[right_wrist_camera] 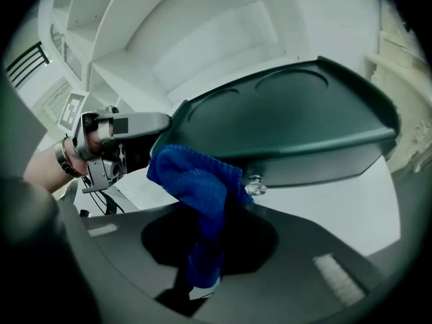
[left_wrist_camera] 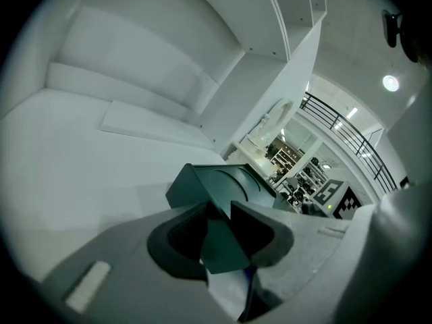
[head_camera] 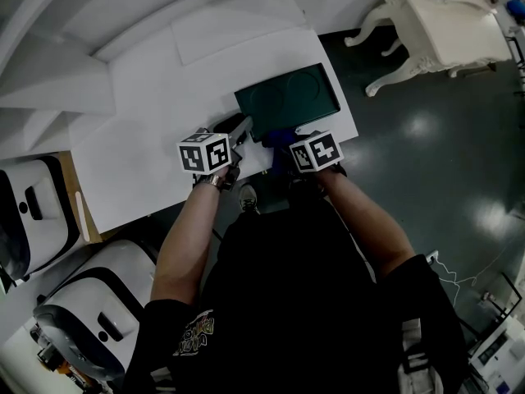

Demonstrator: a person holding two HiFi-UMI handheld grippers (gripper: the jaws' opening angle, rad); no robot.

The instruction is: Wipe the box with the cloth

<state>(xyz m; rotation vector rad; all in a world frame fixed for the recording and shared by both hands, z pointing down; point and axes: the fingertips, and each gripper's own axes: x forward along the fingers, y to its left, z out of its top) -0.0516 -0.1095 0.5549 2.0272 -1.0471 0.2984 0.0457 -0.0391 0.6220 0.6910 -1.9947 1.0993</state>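
A dark green flat box [head_camera: 287, 98] with two round recesses in its lid lies near the front edge of the white table [head_camera: 139, 138]. My left gripper [left_wrist_camera: 219, 225] is shut on the box's near left corner [left_wrist_camera: 219, 245]; in the head view it [head_camera: 243, 130] sits at that corner. The right gripper [right_wrist_camera: 212, 245] is shut on a blue cloth [right_wrist_camera: 197, 189]. The cloth's bunched top presses against the lower front edge of the box [right_wrist_camera: 290, 123], beside a small silver knob [right_wrist_camera: 255, 186]. The cloth [head_camera: 279, 136] shows blue at the box's front side.
A flat white board [head_camera: 238, 23] lies at the table's back, against white stepped shelving. Right of the table, a white ornate table [head_camera: 443, 23] stands on dark floor. White rounded machines [head_camera: 33, 212] [head_camera: 94, 310] stand at lower left. The left gripper [right_wrist_camera: 125, 130] appears in the right gripper view.
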